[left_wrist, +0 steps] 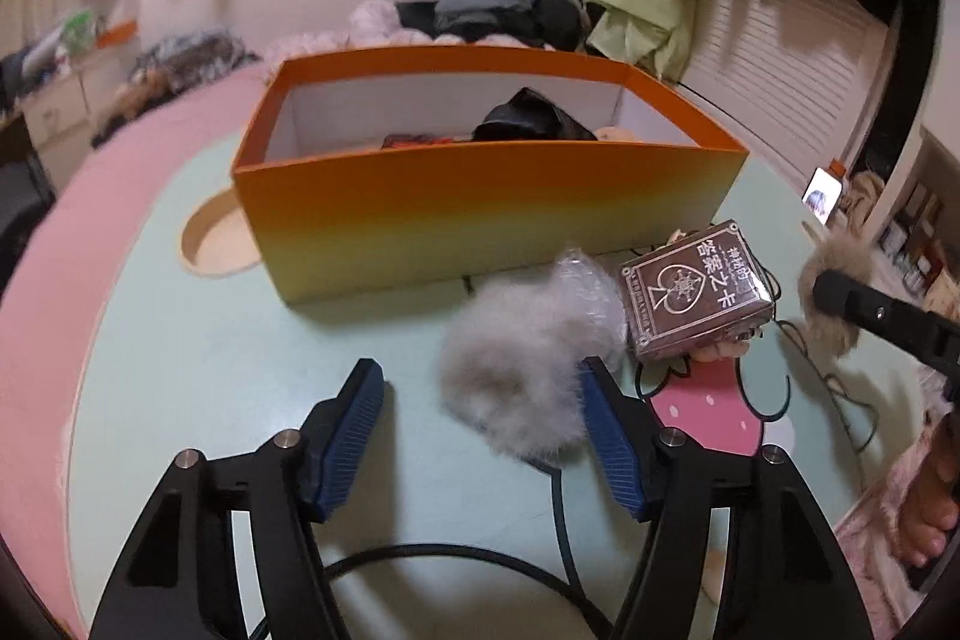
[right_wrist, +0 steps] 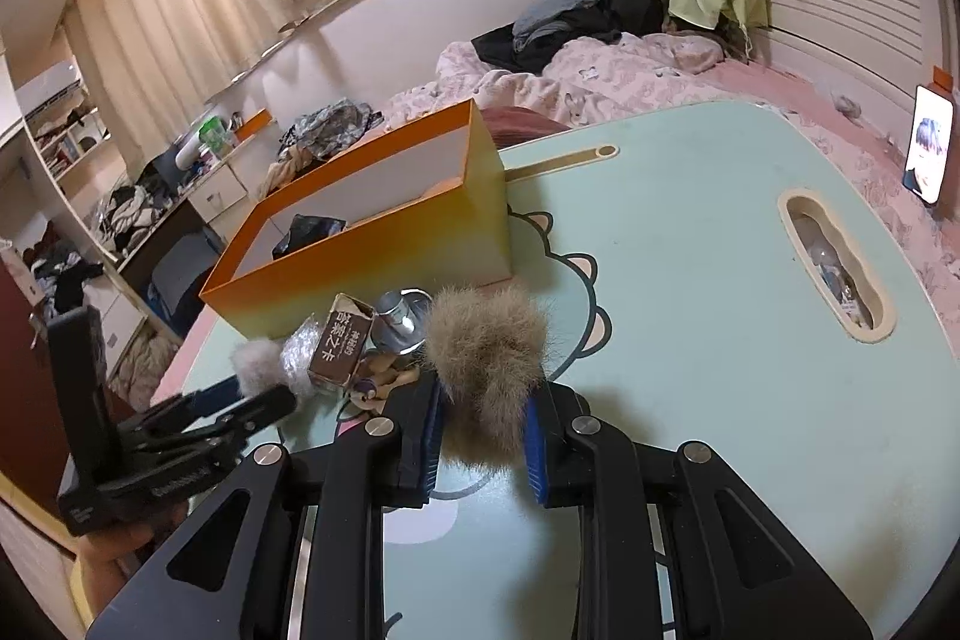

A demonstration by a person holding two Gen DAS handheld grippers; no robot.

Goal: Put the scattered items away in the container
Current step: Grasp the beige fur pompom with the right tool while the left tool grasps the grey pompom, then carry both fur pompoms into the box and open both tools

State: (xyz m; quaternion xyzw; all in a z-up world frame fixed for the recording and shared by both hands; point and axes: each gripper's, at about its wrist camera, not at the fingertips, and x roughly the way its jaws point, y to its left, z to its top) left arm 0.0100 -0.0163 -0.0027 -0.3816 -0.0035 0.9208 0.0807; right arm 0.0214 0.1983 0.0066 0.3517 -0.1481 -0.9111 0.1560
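squeezing a fluffy brown pompom point(right_wrist: 489, 370), the right tool point(right_wrist: 483, 436); left tool point(left_wrist: 480, 400) half-wide, empty.

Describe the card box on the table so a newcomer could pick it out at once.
Start at the orange container on the pale green table. By its near right corner lies a small heap of items; the card box is the dark brown pack between the grey pompom and the brown pompom. It alone is flat-sided and printed.
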